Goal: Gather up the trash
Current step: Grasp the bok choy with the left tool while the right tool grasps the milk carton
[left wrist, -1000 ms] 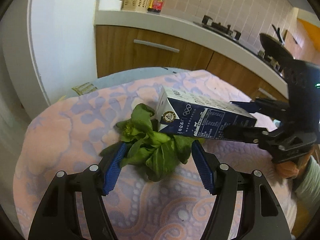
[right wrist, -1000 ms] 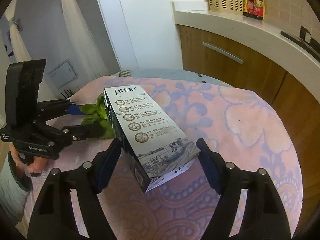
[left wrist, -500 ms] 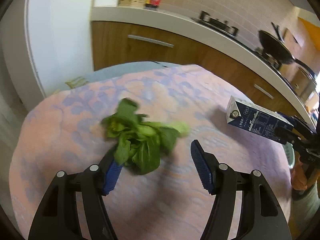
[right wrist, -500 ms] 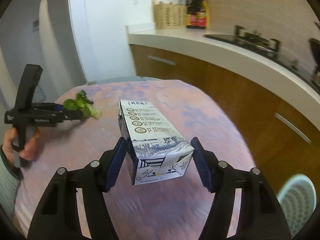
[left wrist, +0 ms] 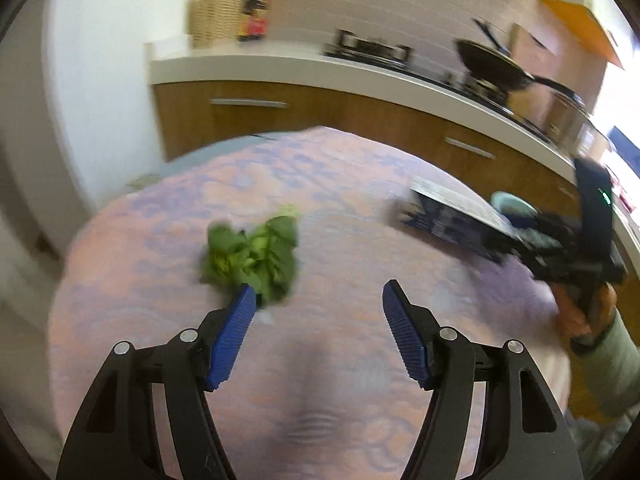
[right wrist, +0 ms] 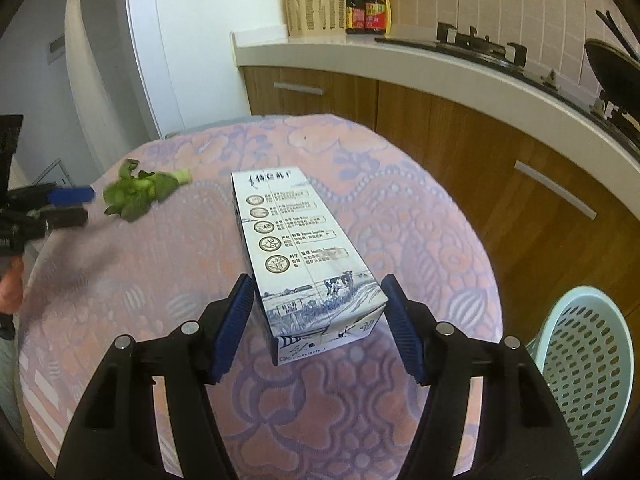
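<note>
Carton [right wrist: 304, 256] gripped in right claw [right wrist: 318, 312], carried off greens [left wrist: 256, 256] toward basket [right wrist: 588, 364] | left claw [left wrist: 316, 336] wide, empty, greens beyond it on desk [right wrist: 400, 208] | carton white, blue print.

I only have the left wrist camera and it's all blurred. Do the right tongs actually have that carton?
Observer: Yes. The right tongs have just been closing, and both pads press the sides of the milk carton.
Operator: Is there anywhere to drop it?
Observer: A pale green perforated basket stands on the floor beside the table, at the right of the right wrist view.
Operator: And the greens by my left tongs?
Observer: The leafy greens lie on the tablecloth, pale stem end pointing away from the left tongs.
</note>
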Demonstrator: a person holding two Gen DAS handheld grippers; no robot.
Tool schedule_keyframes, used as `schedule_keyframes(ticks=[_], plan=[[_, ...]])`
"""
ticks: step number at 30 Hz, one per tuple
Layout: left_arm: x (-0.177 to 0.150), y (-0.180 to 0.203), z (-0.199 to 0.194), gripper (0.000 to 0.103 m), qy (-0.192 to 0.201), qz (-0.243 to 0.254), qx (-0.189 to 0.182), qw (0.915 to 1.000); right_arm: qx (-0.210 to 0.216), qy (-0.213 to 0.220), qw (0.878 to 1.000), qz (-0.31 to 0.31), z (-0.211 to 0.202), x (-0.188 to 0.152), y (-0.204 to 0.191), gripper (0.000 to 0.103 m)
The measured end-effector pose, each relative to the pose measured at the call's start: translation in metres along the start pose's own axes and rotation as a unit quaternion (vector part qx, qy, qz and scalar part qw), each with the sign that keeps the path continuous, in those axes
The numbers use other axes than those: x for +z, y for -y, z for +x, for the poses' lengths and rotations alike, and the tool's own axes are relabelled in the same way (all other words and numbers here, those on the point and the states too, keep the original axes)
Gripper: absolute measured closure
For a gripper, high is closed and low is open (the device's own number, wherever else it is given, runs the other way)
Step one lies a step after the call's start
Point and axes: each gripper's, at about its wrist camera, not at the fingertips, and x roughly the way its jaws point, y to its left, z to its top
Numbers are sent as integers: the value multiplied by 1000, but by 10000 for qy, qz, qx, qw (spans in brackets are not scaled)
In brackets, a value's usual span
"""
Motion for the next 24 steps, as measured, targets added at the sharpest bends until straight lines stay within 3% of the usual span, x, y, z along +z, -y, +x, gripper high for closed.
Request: schedule_keyframes(ticks=[3, 5, 9, 11, 13, 14, 16, 21, 24], plan=[[9, -24, 14, 30, 66, -518, 234, 9984, -72, 41, 9999, -71, -1, 1, -3, 41], [15, -32, 32, 30, -74, -605, 449, 9971, -81, 58, 9999, -84, -1, 2, -4, 41], [18, -23, 67, 30, -426, -280, 488, 9975, -156, -68, 9999, -25, 6, 2, -2, 41], [18, -11, 79, 32, -551, -73, 743, 9957, -185, -66, 9998, -64, 6, 2, -4, 41], [19, -8, 84, 56, -593, -96, 1012, 9931, -258, -75, 9995, -155, 5, 0, -8, 41], [18, -8, 83, 60, -581, -127, 1196, 9910, -286, -77, 9994, -192, 5, -1, -9, 41], [17, -12, 76, 78, -534, -321, 1008, 9930, -356, -77, 9990, -278, 3, -4, -12, 40], [7, -7, 51, 80, -283, -672, 713, 9948, -466, -205, 9981, -339, 7, 0, -16, 25], [7, 6, 36, 80, -110, -674, 554, 9961, -285, -215, 9990, -259, 12, 9, -16, 24]])
